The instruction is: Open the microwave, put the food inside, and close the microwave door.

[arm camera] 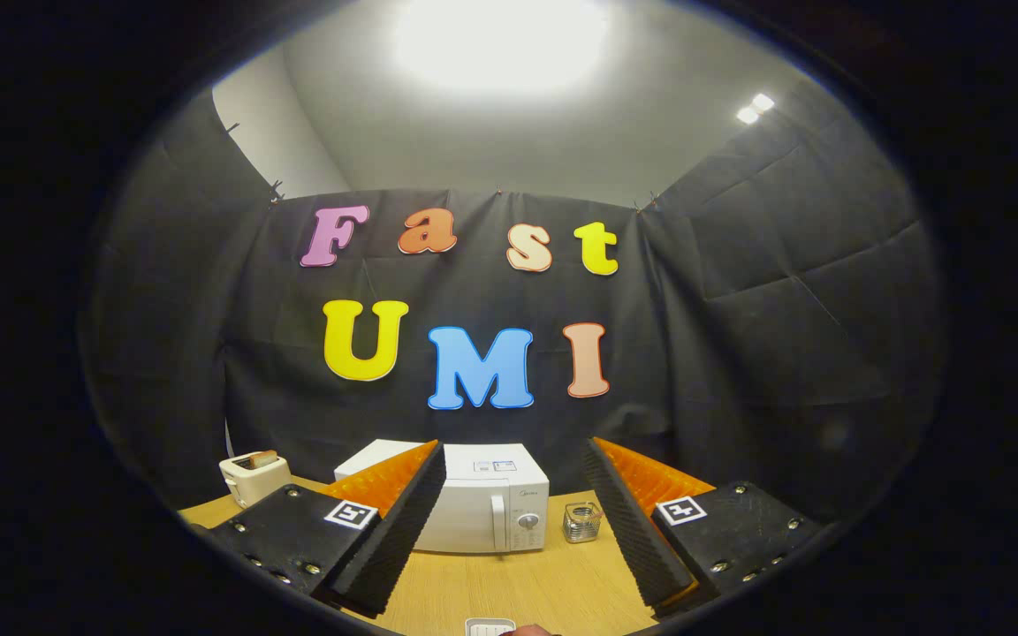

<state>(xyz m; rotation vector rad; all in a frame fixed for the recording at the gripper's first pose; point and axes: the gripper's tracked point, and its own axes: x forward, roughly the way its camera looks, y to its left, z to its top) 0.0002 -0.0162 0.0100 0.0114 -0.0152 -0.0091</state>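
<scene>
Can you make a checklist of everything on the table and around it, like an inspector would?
Surface: wooden table, mostly bare between the fingers.
Job's things: white microwave, door shut, beyond the fingers; food not identified for sure.
Clutter: toaster with bread in it, off to the left of the microwave; small glass jar right of the microwave; small white item at the near table edge.
Grippers: gripper open, holding nothing.
Cables: nothing seen.
Surroundings: black cloth wall, ceiling light above.
</scene>
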